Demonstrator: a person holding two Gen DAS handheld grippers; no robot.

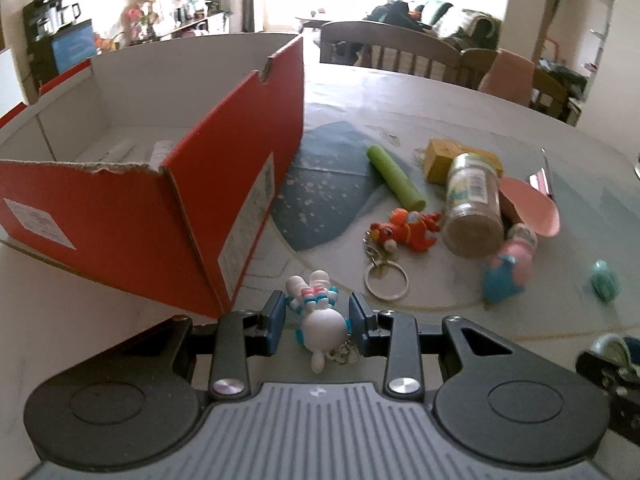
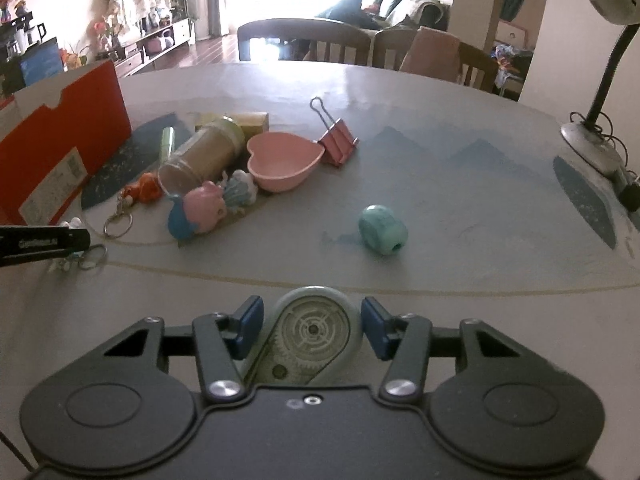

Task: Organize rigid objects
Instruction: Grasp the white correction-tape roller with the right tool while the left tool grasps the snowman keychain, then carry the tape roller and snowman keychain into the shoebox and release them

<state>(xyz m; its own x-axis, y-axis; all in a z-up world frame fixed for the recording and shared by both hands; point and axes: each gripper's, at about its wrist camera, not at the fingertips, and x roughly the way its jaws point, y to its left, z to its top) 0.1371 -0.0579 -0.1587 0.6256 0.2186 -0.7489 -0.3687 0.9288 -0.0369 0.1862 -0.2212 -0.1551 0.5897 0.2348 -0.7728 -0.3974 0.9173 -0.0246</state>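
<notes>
My left gripper (image 1: 319,316) is shut on a white rabbit keychain (image 1: 322,326), its blue pads against the toy's sides, just right of the corner of the open red cardboard box (image 1: 140,208). My right gripper (image 2: 312,320) is shut on a pale green correction tape dispenser (image 2: 314,332) low over the table near its front edge. Loose on the table lie a green tube (image 1: 394,176), an orange fish keychain (image 1: 408,228), a clear jar (image 1: 472,208) on its side, a pink-and-blue whale toy (image 2: 196,212), a pink heart bowl (image 2: 284,160), a pink binder clip (image 2: 338,144) and a teal bead-like piece (image 2: 382,230).
A yellow carton (image 1: 440,156) sits behind the jar. The red box holds a few white items. A desk lamp base (image 2: 588,140) with its cable stands at the table's right edge. Chairs (image 2: 304,40) line the far side.
</notes>
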